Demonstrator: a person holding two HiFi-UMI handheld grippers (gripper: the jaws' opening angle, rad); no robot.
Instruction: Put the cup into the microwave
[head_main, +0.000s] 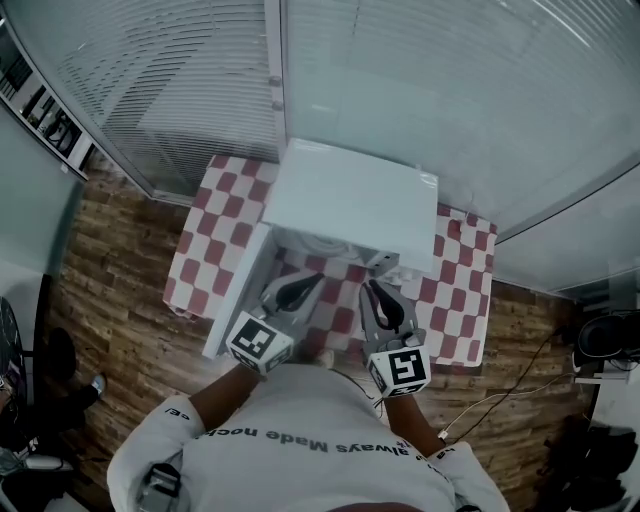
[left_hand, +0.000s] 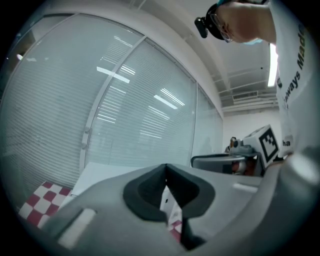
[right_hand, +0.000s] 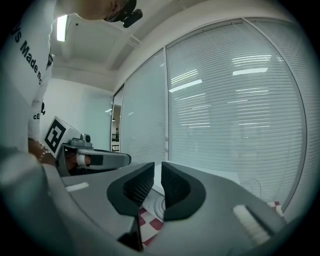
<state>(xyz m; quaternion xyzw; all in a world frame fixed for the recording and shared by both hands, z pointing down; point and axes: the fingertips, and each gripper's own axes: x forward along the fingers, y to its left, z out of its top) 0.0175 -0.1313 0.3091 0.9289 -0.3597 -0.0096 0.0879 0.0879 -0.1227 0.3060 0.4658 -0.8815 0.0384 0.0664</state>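
Observation:
A white microwave (head_main: 350, 200) stands on a table with a red-and-white checked cloth (head_main: 455, 300). Its door (head_main: 238, 295) is swung open to the left, and a pale turntable (head_main: 322, 243) shows inside. A small pale object (head_main: 383, 262), possibly the cup, sits at the oven's front right edge; I cannot make it out clearly. My left gripper (head_main: 297, 291) hovers in front of the opening with its pads touching and nothing held. My right gripper (head_main: 384, 303) is beside it, jaws nearly together and empty. A white ringed surface (right_hand: 156, 204) shows past the right jaws.
Glass walls with blinds (head_main: 450, 90) close off the far side behind the table. Wood flooring (head_main: 110, 270) lies to the left and right. Cables (head_main: 500, 395) trail on the floor at the right. The open door limits room at the left.

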